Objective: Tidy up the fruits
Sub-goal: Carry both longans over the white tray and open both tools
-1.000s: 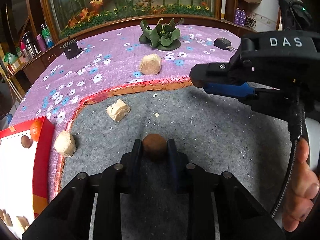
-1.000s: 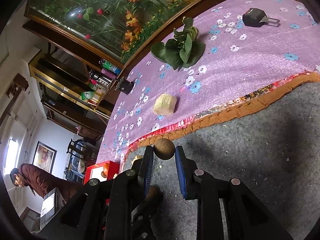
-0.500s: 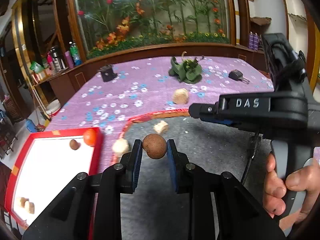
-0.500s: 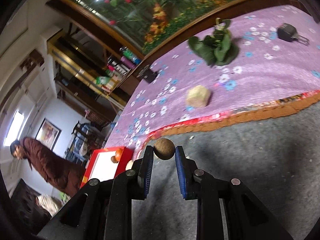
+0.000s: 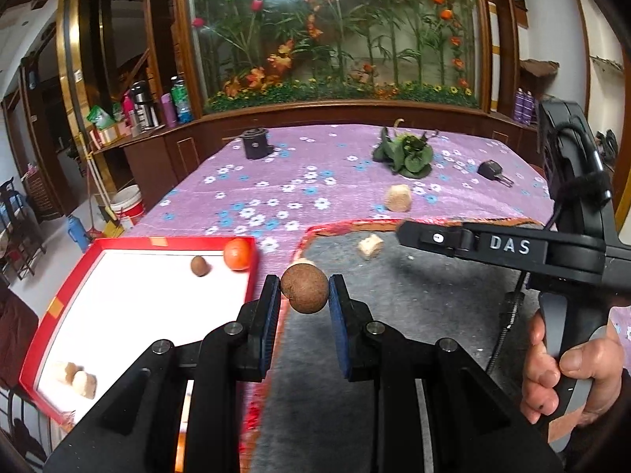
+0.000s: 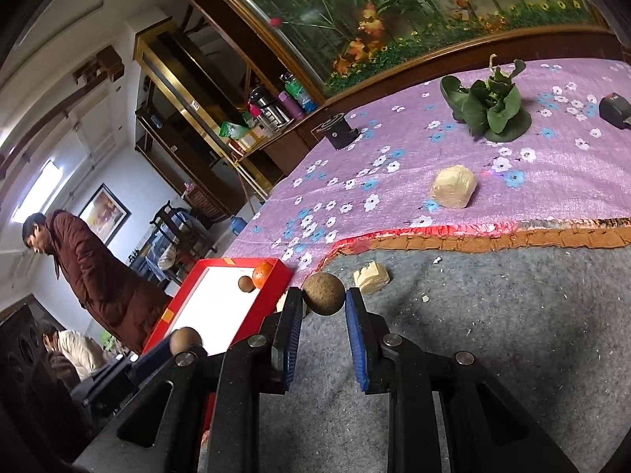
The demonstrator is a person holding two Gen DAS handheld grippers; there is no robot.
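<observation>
Jaws of the left gripper (image 5: 304,293) pinched a brown fruit (image 5: 304,289) at lower centre of the frame, beside the red tray (image 5: 59,303) at lower left, which held an orange (image 5: 237,254). Right gripper (image 6: 324,301) likewise clamped a second fruit (image 6: 323,293) at centre, above grey felt (image 6: 512,315).
</observation>
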